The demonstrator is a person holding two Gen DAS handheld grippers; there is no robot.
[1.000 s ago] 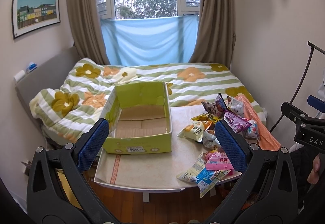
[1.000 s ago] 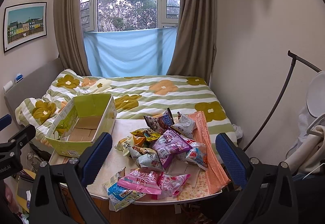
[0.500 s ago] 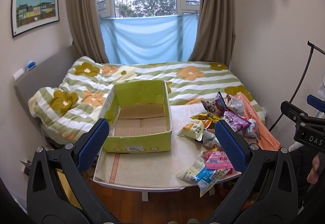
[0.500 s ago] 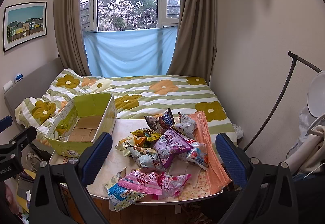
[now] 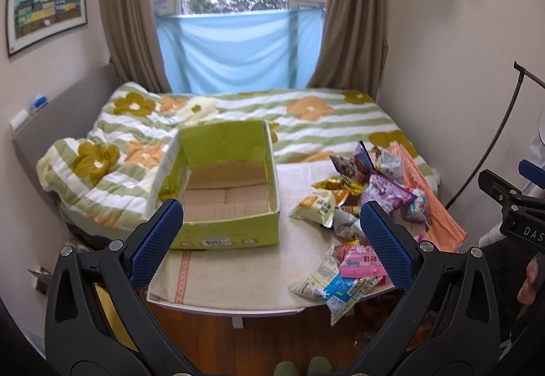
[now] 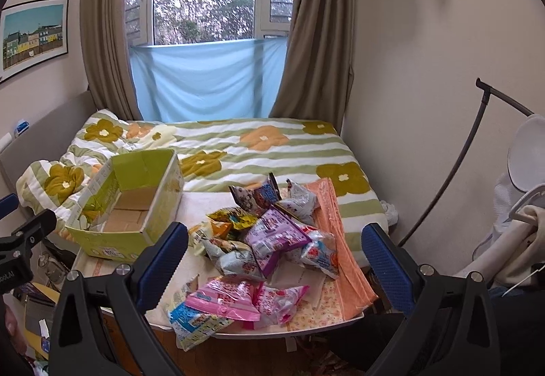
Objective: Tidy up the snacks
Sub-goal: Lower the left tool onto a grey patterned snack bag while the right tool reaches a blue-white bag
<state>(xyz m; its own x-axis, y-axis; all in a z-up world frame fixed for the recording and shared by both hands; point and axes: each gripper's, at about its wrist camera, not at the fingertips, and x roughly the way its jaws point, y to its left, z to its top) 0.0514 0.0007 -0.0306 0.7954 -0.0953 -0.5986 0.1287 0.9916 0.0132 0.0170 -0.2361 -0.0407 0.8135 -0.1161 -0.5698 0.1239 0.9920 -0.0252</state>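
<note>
1. Hovering short of the surface [image 5: 235, 273], the left claw [image 5: 272, 241] has its blue-padded fingers [image 5: 156, 241] spread wide, nothing between them.
2. Right claw [image 6: 276, 258]: fingers [image 6: 386, 261] likewise spread wide, holding nothing, raised above the near edge of the surface.
3. Green cardboard box [image 5: 224, 183] stands upright on the left part of the surface, open at the top; its brown bottom flaps are visible and bare.
4. Snack packets [image 6: 269, 239] lie in a loose overlapping heap on the right part of the surface, apart from the box.
5. Within the heap: a purple packet [image 6: 277, 239] lies on top near the middle; a yellow packet [image 6: 233, 219] sits just left of it, toward the box.
6. A pink packet [image 6: 224, 302] lies at the near edge, overlapping a blue-and-white packet [image 6: 194, 321] that overhangs the edge.
7. Orange cloth [image 6: 344, 250] runs along the right edge of the surface, partly under the heap.
8. Bed [image 5: 306, 123] with a green-striped floral quilt lies directly behind the surface.
</note>
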